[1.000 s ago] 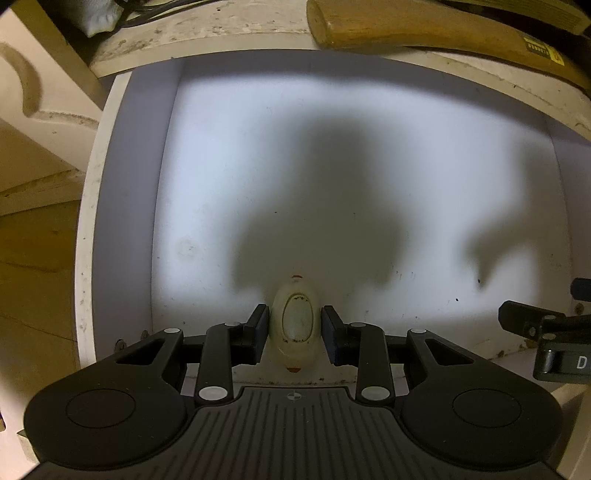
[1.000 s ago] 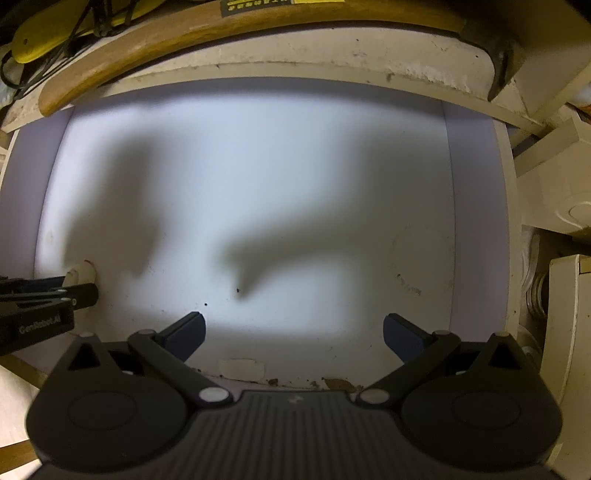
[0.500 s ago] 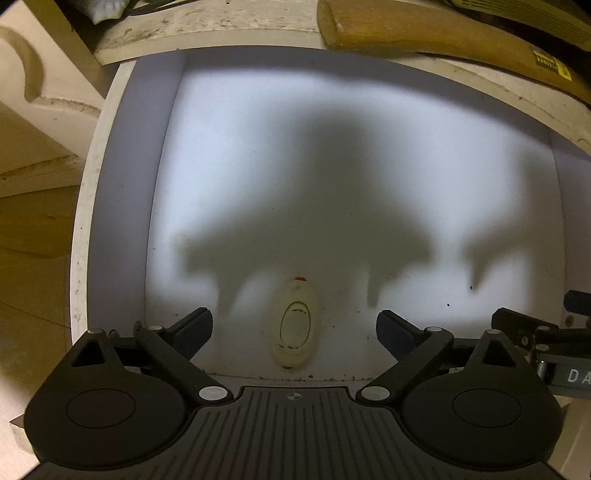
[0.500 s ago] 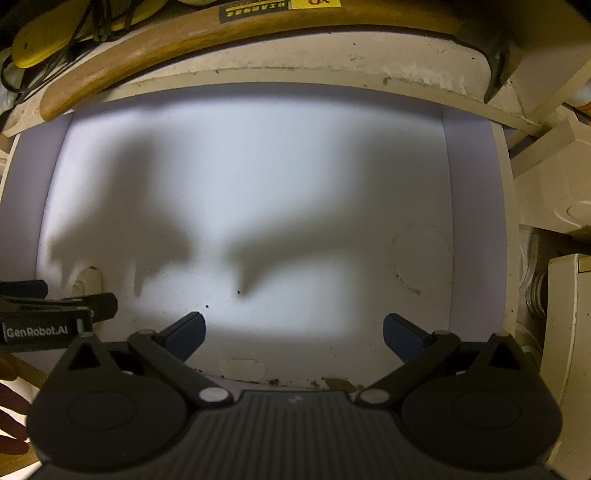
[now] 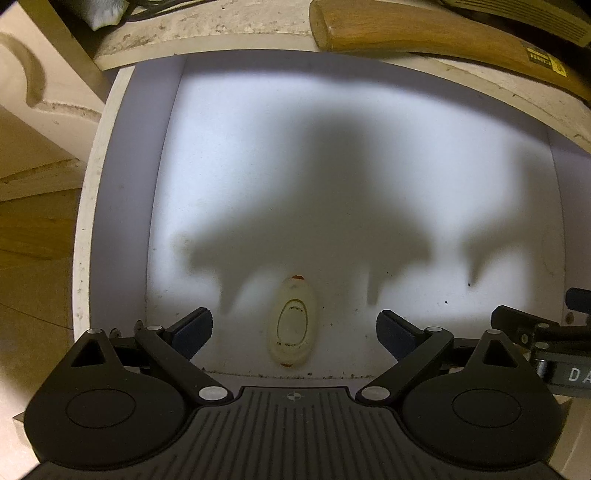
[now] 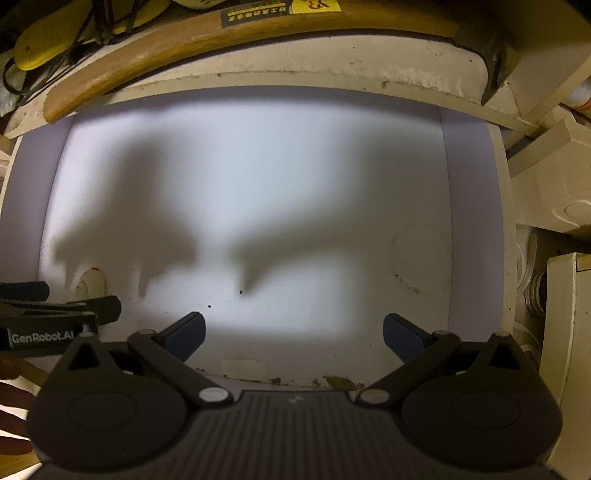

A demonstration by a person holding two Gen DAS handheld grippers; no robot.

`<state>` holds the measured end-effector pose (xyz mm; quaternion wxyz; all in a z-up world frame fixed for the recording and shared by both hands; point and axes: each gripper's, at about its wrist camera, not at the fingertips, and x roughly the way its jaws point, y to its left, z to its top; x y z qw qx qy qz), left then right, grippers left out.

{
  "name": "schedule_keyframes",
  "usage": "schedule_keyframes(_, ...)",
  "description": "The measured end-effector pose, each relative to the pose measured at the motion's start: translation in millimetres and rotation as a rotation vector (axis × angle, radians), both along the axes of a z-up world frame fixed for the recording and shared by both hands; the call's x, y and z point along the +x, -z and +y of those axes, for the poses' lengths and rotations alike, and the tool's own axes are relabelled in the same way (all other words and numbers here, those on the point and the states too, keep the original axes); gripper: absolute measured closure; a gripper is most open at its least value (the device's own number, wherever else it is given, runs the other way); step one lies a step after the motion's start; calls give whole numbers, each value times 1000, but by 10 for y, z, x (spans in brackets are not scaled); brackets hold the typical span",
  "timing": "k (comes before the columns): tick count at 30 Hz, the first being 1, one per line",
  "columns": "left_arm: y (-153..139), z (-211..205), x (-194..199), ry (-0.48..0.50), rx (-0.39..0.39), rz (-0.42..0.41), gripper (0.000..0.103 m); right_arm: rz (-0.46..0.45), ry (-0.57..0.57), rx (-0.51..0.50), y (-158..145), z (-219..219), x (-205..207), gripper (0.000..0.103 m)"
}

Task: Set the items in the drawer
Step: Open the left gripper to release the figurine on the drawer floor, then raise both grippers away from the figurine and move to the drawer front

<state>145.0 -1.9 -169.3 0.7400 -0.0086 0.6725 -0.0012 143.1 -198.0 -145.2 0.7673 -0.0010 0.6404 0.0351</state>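
Observation:
A small cream oval remote (image 5: pixel 293 325) with a red tip lies flat on the white floor of the open drawer (image 5: pixel 332 177), near its front edge. My left gripper (image 5: pixel 294 332) is open, its jaws wide on either side of the remote and above it, not touching. In the right wrist view the remote (image 6: pixel 90 282) shows at the far left, partly hidden by the left gripper (image 6: pixel 55 314). My right gripper (image 6: pixel 293 332) is open and empty over the drawer's front middle.
A wooden-handled hammer (image 6: pixel 207 48) lies on the shelf above the drawer's back edge, also in the left wrist view (image 5: pixel 424 35). A yellow tool and cables (image 6: pixel 74 33) sit at the back left. White boxes (image 6: pixel 546 192) stand right of the drawer. Debris lies along the front edge (image 6: pixel 332 380).
My left gripper opened and let go of the remote, which now lies on the drawer floor; the gripper has lifted back slightly. The right gripper has stayed open and still.

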Motion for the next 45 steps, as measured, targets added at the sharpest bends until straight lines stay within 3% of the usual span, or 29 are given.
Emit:
schedule_keyframes(13, -274, 94, -40, -6, 15, -73, 0, -30, 8, 9, -181, -55, -88, 0)
schedule_keyframes(21, -516, 105, -279, 5, 8, -134, 0, -64, 17, 29, -233, -3, -110, 0)
schedule_keyframes(23, -456, 60, -170, 4, 7, -153, 0, -75, 13, 31, -280, 18, -142, 0)
schedule_keyframes(45, -1038, 45, -678, -32, 38, -386, 0, -225, 28, 60, -773, -5, -587, 0)
